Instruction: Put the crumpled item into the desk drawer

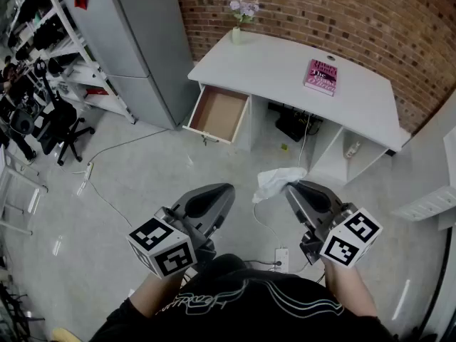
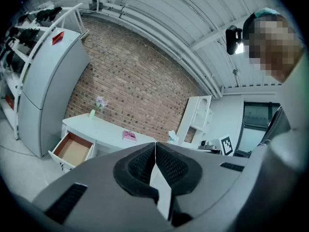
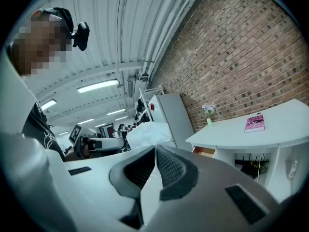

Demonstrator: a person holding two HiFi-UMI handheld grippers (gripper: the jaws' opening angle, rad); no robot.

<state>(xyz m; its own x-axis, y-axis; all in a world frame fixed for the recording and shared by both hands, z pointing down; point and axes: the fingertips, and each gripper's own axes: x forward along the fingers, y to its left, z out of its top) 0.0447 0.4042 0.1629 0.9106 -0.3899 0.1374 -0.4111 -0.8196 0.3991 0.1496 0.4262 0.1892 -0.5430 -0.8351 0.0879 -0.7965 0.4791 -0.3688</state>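
A crumpled white tissue (image 1: 276, 182) hangs from the tips of my right gripper (image 1: 293, 186), which is shut on it; in the right gripper view the crumpled tissue (image 3: 148, 134) bulges just above my right gripper (image 3: 154, 148). My left gripper (image 1: 226, 189) is shut with nothing in it, held level with the right one above the floor; in its own view the left gripper (image 2: 155, 145) shows closed jaws. The white desk (image 1: 271, 66) stands ahead, its wooden-lined drawer (image 1: 217, 114) pulled open at the left end, seen also as the drawer (image 2: 72, 149).
A pink book (image 1: 320, 77) and a small flower vase (image 1: 237, 28) stand on the desk. A grey cabinet (image 1: 135, 41) is left of the drawer, an office chair (image 1: 60, 127) further left. Cables and a power strip (image 1: 281, 259) lie on the floor.
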